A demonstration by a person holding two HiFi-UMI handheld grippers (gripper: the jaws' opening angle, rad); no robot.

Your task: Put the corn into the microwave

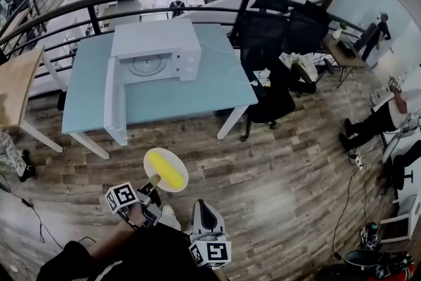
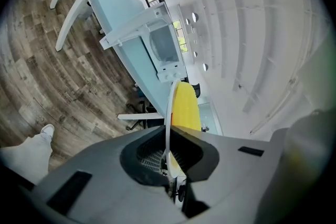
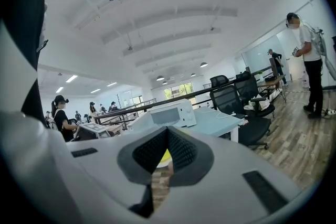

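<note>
the left claw (image 1: 152, 186) (image 2: 168, 136) is nipped narrow on the near rim of a pale round plate (image 1: 177, 160) (image 2: 169, 107), and the plate juts straight out ahead of its tips. the corn (image 1: 166, 168) (image 2: 186, 107), a single yellow cob, lies across that plate just beyond the jaws (in the left gripper view the plate shows edge-on as a thin white line, with the cob pressed against one side of it). nothing but the plate's rim sits between the pads.

well ahead of the left claw stands the white microwave (image 1: 158, 43) (image 2: 163, 44) (image 3: 168, 115) on a light blue table (image 1: 197, 95) (image 3: 215, 118). its door (image 1: 117, 99) hangs wide open toward the claw, and the round turntable shows inside. claw and plate are over wood floor (image 1: 276, 168), well apart from the table's near edge.

the right claw (image 1: 200, 204) (image 3: 167, 131) is just beside the left one, a little behind the plate and not touching it. its jaws are closed tip to tip with nothing gripped, and they point at the microwave too. black office chairs (image 1: 263, 36) stand past the table, off to the right claw's side.
</note>
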